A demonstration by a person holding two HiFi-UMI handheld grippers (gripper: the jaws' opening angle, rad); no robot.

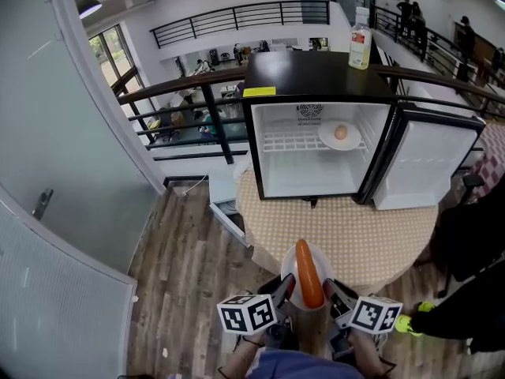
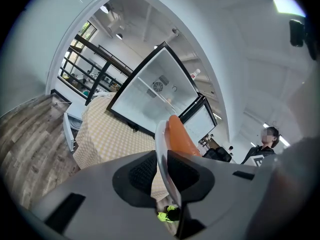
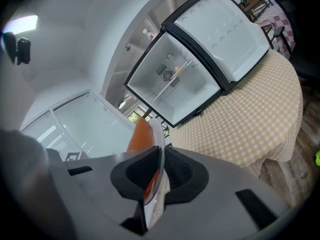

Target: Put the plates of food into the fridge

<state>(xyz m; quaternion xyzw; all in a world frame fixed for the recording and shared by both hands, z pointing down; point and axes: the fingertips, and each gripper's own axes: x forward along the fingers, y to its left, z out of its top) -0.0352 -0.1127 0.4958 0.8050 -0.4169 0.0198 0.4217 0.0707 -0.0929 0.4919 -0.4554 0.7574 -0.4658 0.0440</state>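
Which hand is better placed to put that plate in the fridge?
Left, marginally. The left hand-held gripper and right hand-held gripper both clamp the plate by its rim; the shelf is bare on the left, and the other plate and open door crowd the right.

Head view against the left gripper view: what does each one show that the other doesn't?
Only the head view shows the fridge from above, with its black top, and the left marker cube. Only the left gripper view shows the left tool up close, jaws shut on the white plate at its rim. Both show the open fridge, the checked tablecloth and the carrot on that plate.
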